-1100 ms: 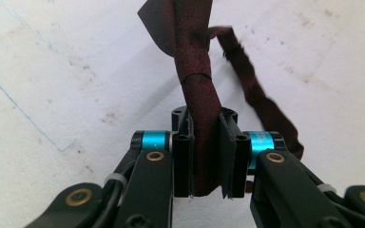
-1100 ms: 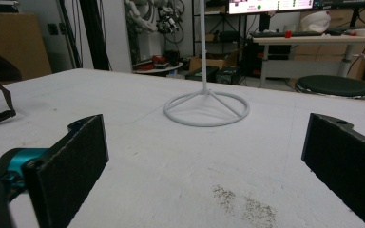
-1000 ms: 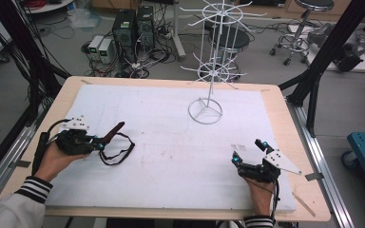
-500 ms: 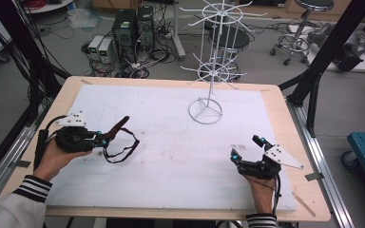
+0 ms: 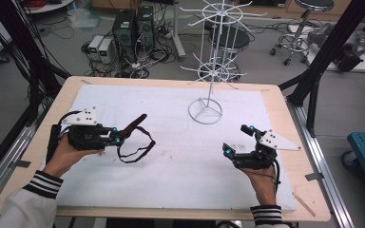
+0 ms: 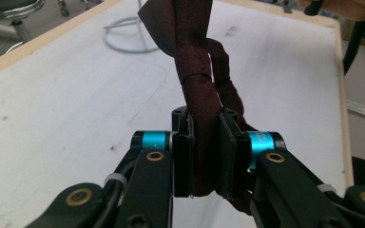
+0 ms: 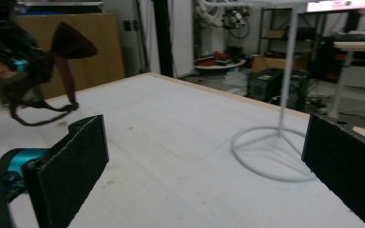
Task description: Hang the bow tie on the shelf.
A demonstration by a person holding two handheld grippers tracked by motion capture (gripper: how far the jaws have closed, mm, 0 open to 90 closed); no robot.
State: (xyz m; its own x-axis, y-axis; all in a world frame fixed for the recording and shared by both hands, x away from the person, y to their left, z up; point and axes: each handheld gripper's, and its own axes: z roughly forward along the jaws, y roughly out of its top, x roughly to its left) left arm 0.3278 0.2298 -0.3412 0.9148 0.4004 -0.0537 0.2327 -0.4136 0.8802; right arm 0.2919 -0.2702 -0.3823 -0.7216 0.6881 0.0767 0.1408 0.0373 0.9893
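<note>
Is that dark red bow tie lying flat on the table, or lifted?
Mostly lifted: the left gripper clamps the bow tie, while its strap droops to the table.

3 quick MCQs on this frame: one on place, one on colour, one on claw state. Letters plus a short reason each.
1. Where does the white wire rack stand?
A. far side of the table, right of centre
B. near left corner
C. on the floor

2. What colour is the bow tie?
A. yellow
B. dark red
C. white

3. How are the claws?
A. both open
B. both shut on the tie
C. left claw shut on the tie, right claw open

Key:
1 A, its ring base sits on the far part of the white mat.
2 B, the left gripper view shows maroon fabric.
3 C, left pads pinch the fabric; right jaws stand wide apart.
</note>
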